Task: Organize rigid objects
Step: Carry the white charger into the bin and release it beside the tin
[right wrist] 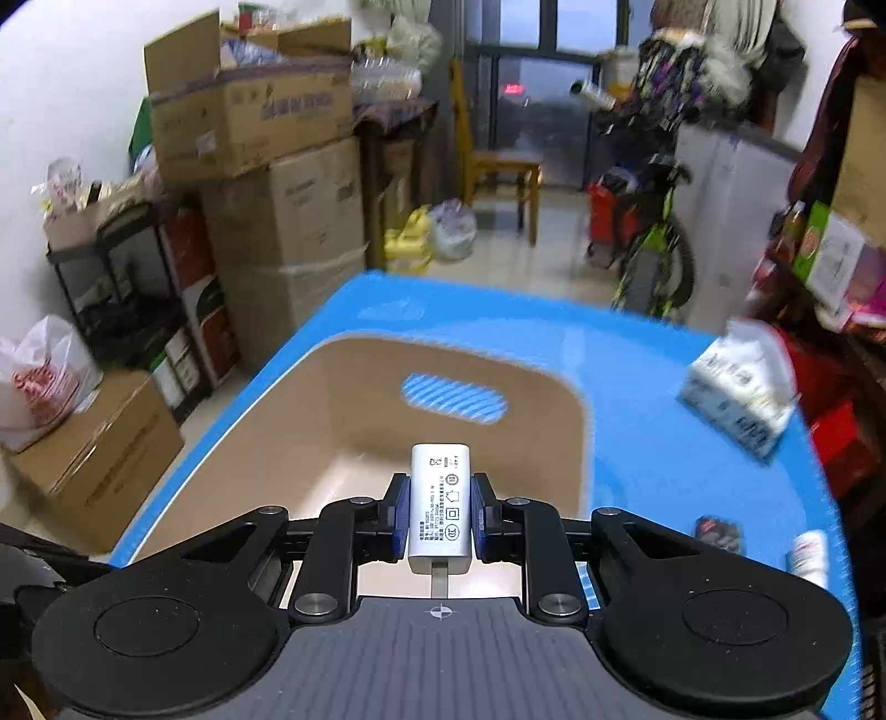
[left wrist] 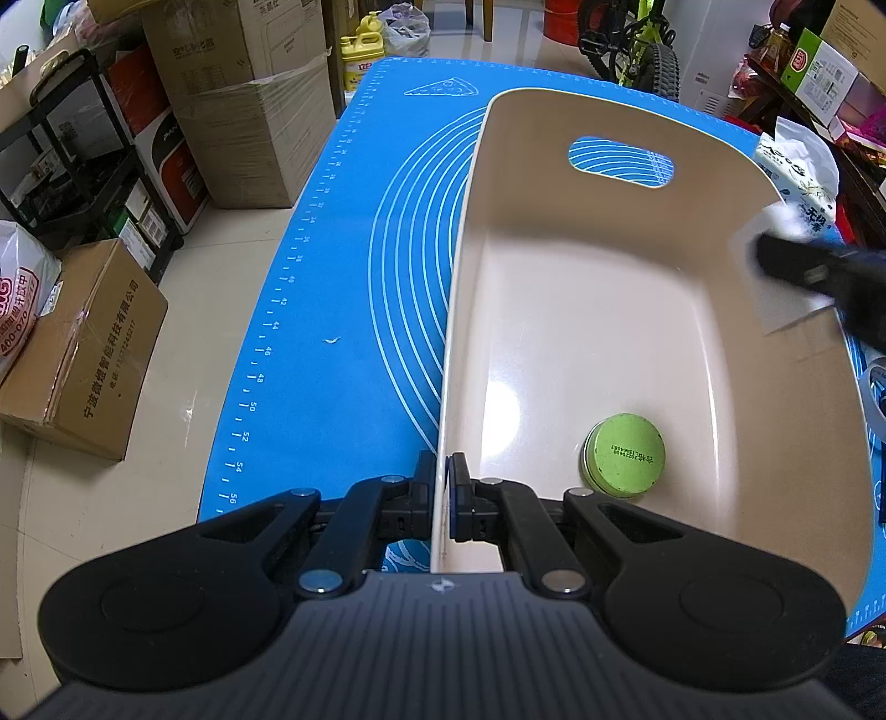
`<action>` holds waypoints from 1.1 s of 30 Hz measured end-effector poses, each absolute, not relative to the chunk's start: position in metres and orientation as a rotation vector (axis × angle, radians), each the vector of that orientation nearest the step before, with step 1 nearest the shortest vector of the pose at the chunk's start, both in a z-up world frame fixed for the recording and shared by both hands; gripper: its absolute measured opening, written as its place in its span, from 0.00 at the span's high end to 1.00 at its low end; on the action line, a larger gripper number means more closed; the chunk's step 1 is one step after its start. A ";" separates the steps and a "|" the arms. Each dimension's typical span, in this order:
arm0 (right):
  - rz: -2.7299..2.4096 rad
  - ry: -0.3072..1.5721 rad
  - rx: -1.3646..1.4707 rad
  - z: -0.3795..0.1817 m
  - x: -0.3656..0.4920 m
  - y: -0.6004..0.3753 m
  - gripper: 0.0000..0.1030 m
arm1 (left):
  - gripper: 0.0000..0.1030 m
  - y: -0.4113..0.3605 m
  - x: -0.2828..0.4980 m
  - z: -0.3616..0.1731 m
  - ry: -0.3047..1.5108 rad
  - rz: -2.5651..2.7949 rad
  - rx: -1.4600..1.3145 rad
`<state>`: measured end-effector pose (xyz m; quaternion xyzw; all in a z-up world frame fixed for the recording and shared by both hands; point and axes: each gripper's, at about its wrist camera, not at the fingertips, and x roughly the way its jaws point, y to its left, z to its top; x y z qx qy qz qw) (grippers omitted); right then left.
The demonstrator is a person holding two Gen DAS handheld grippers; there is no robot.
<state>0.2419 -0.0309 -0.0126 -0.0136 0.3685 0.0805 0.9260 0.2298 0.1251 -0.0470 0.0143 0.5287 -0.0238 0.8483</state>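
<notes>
A beige plastic bin [left wrist: 581,310] with a handle slot stands on the blue mat [left wrist: 332,310]. My left gripper [left wrist: 442,487] is shut on the bin's near left wall. A round green tin [left wrist: 624,454] lies on the bin floor near me. My right gripper [right wrist: 440,509] is shut on a white charger block [right wrist: 441,507] and holds it above the bin's near rim [right wrist: 310,387]. It also shows blurred in the left wrist view [left wrist: 797,266] over the bin's right wall.
A tissue pack [right wrist: 736,387] lies on the mat right of the bin, also in the left wrist view [left wrist: 797,171]. Small items [right wrist: 808,554] lie at the mat's near right. Cardboard boxes [left wrist: 83,354], a black shelf and a bicycle [left wrist: 637,50] stand around the table.
</notes>
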 end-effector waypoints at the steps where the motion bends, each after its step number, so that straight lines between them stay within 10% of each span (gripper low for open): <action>1: 0.162 0.773 -0.042 -0.018 0.244 -0.025 0.69 | 0.95 0.125 0.230 -0.047 1.114 -0.050 0.031; 23: 0.125 1.162 -0.228 -0.092 0.282 0.006 0.69 | 0.95 0.123 0.229 -0.047 1.109 -0.057 0.039; 33: 0.136 1.059 -0.159 -0.071 0.270 -0.004 0.47 | 0.95 0.123 0.229 -0.049 1.114 -0.054 0.040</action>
